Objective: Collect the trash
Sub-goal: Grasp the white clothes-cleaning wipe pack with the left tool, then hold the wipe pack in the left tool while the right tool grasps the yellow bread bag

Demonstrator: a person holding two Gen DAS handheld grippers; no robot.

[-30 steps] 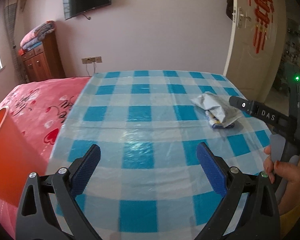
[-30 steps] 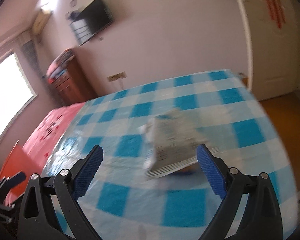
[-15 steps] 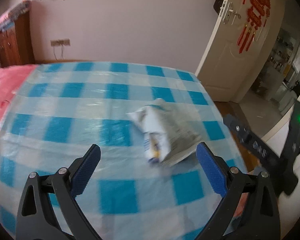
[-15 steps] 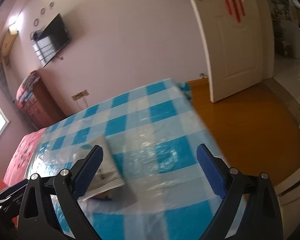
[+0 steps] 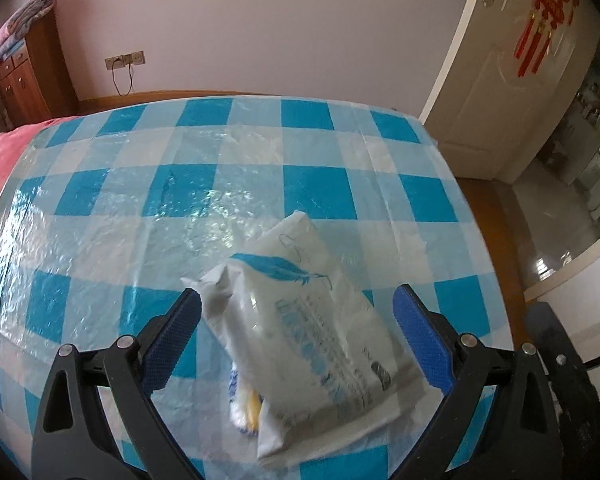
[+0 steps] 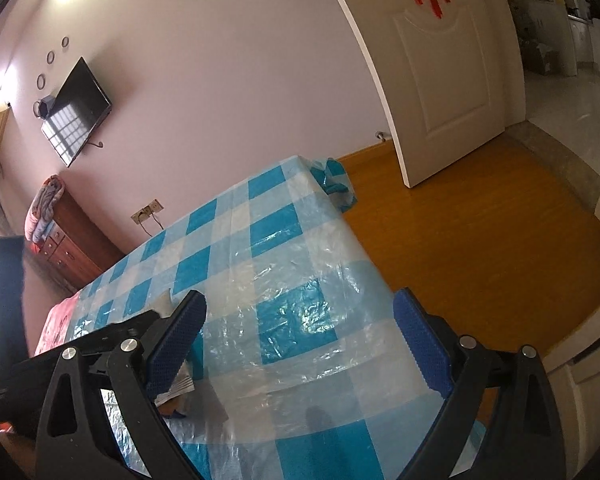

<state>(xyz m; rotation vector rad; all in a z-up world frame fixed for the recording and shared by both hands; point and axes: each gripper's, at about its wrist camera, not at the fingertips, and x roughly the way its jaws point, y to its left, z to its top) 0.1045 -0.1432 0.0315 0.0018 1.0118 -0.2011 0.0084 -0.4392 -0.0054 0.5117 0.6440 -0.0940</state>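
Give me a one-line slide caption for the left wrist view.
Open left tongs straddle a crumpled white wrapper on the blue-checked tablecloth, not yet gripped.

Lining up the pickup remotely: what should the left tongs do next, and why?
Probably ease the left tongs down a little, then close. They are open, and the white packet lies on the table between the fingers, untouched. The right tongs are open over bare cloth.

table (image 5: pixel 112 184) — blue-white checked plastic cover | on it — crumpled white wrapper (image 5: pixel 300 320)
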